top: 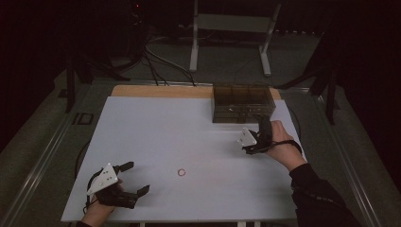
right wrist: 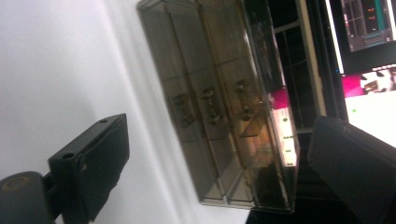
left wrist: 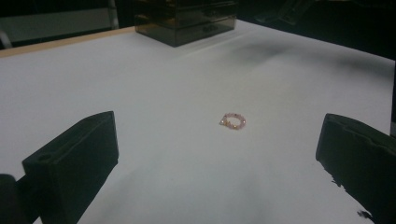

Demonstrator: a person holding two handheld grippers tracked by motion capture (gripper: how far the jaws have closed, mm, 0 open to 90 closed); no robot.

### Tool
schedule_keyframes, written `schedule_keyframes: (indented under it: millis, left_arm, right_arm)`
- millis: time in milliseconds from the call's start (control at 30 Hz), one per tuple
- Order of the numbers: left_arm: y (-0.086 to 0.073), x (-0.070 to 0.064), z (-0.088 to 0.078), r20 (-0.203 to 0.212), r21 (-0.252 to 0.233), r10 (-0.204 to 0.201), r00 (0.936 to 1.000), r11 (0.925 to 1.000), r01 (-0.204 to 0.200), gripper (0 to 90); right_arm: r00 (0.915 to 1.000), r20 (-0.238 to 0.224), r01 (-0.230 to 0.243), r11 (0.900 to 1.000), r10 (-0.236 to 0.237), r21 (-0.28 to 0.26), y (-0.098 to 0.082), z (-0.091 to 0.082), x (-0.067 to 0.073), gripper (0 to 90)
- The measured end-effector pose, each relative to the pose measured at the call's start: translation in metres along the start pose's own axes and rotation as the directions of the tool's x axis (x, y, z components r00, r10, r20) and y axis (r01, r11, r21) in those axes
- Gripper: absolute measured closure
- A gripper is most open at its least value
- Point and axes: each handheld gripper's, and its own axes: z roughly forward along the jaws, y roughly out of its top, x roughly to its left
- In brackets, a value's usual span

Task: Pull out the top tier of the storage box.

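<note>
Table (top: 142, 142): white work surface, taken here as the landmark. Drawer box (top: 242, 103): smoked, translucent, at the table's far right edge; its long axis runs along that far edge, drawer fronts with three small handles facing the near side. All drawers appear closed.

Right gripper (top: 259, 124): held on its side just in front of the drawer box, jaws wide, holding nothing. Left gripper (top: 135, 178): at the table's near left corner, jaws wide, empty, aimed across the surface.

Beaded ring (top: 181, 172): lies flat on the table, near centre toward the near edge; circular, so no direction.

Assessment: work barely begun. Ring not yet picked up, drawer unopened; both steps seemingly outstanding.
</note>
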Motion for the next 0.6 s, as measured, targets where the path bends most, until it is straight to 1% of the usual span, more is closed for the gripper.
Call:
schedule_keyframes:
  millis: [67,133,167,200,233,267,300,367,467,500,567,600]
  left_arm:
    - [0.001,0.0,0.0,0.001,-0.011,-0.003,1.0,0.9999,0.003,0.0]
    - [0.0,0.0,0.0,0.001,-0.009,-0.001,1.0,1.0,0.001,0.0]
    - [0.0,0.0,0.0,0.001,0.003,0.001,1.0,1.0,-0.001,0.0]
    - [0.0,0.0,0.0,0.001,-0.001,0.0,1.0,1.0,0.0,0.0]
    - [0.0,0.0,0.0,0.001,-0.006,0.0,1.0,1.0,0.0,0.0]
    - [0.0,0.0,0.0,0.002,-0.007,0.0,1.0,1.0,0.0,0.0]
    - [0.0,0.0,0.0,0.003,-0.004,0.0,1.0,1.0,0.0,0.0]
    - [0.0,0.0,0.0,0.001,0.005,0.001,1.0,1.0,-0.001,0.0]
    - [0.0,0.0,0.0,0.003,-0.006,-0.001,1.0,1.0,0.001,0.0]
    - [0.0,0.0,0.0,0.002,-0.003,-0.001,1.0,1.0,0.001,0.0]
    - [0.0,0.0,0.0,0.001,0.002,-0.001,1.0,1.0,0.001,0.0]
    - [0.0,0.0,0.0,0.001,-0.003,-0.002,1.0,1.0,0.002,0.0]
  right_arm:
    - [0.9999,0.007,0.01,1.0,-0.01,0.013,0.001,0.004,-0.002,7.2]
    - [0.9999,0.008,0.012,1.0,-0.013,0.021,0.001,0.005,-0.002,7.2]
    - [0.9998,0.008,0.018,1.0,-0.019,0.024,0.001,0.007,-0.003,7.2]
    - [0.9993,0.009,0.036,0.998,-0.036,0.045,0.002,0.011,-0.004,7.2]
    - [0.9992,0.002,0.039,0.998,-0.039,0.059,0.003,0.013,-0.004,7.3]
    - [0.9987,0.004,0.051,0.997,-0.052,0.065,0.003,0.015,-0.004,9.0]
    - [0.9985,0.009,0.053,0.996,-0.054,0.067,0.003,0.016,-0.004,14.0]
    - [0.9984,0.016,0.054,0.996,-0.055,0.071,0.004,0.018,-0.003,14.8]
    - [0.9968,0.022,0.075,0.994,-0.077,0.085,0.004,0.021,-0.003,15.2]
    - [0.9968,0.026,0.074,0.993,-0.076,0.088,0.005,0.023,-0.003,15.4]
    - [0.9952,0.035,0.087,0.991,-0.091,0.103,0.005,0.025,-0.003,17.2]
    - [0.9945,0.038,0.094,0.991,-0.098,0.1,0.005,0.026,-0.003,18.6]
